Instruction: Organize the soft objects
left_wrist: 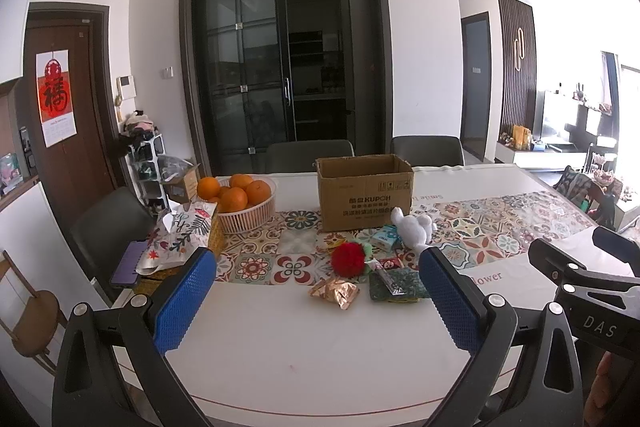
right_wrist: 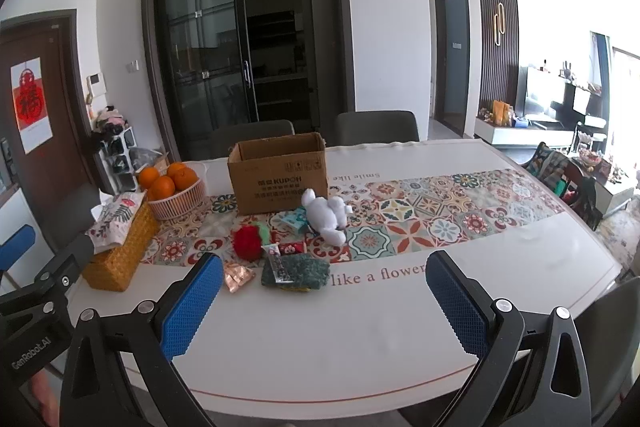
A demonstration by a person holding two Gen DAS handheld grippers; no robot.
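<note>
The right gripper [right_wrist: 324, 291] is hovering with jaws spread over the table [right_wrist: 360, 339]. Beyond it, a white plush toy [right_wrist: 326, 217] is lying against the cardboard box [right_wrist: 278, 173].

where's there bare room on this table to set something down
Free: the white strip of table between both open grippers and the green sponge, and the runner's right stretch past the white plush. Crowded: in front of the cardboard box, around the red pompom, and the left end by the orange basket.
</note>
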